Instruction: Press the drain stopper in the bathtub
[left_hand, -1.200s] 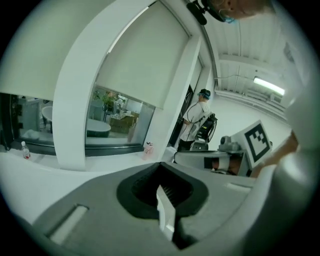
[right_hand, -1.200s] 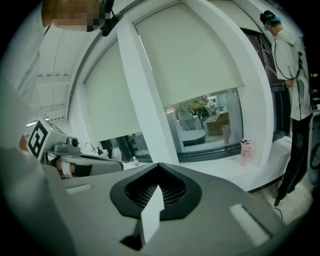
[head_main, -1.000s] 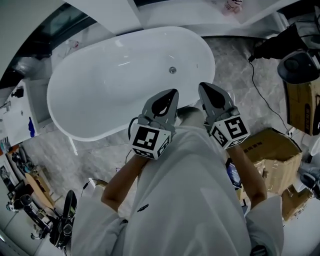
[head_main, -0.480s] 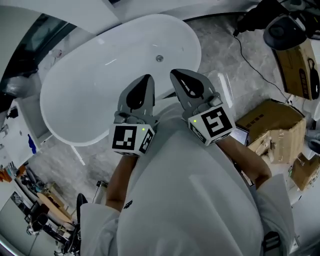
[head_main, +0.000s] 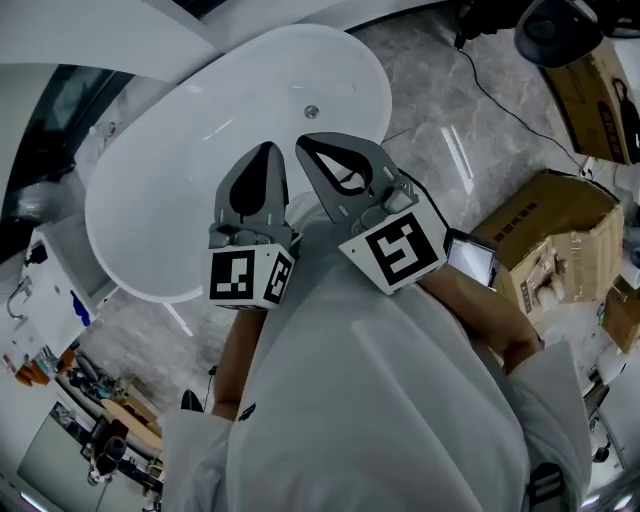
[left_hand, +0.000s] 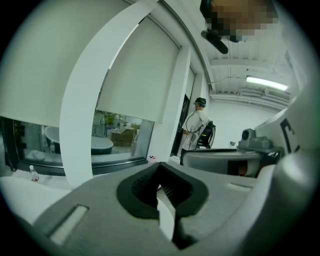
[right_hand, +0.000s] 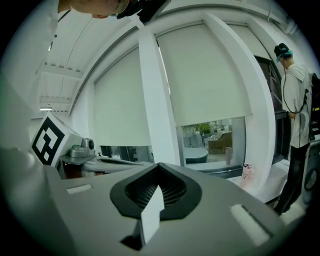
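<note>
Both clenched and empty above the bathtub's near rim: left gripper, right gripper. Drain stopper on the bathtub floor beyond both tips, untouched. Approach step, seemingly; next, lowering one closed tip squarely onto it.

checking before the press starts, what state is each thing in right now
left gripper: shut, nothing between the jaws
right gripper: shut, nothing between the jaws
bathtub: empty, no water to be seen
drain stopper: untouched, both grippers clear of it; raised or pressed is too small to tell
roller blind: lowered partway, a strip of window bare below it
</note>
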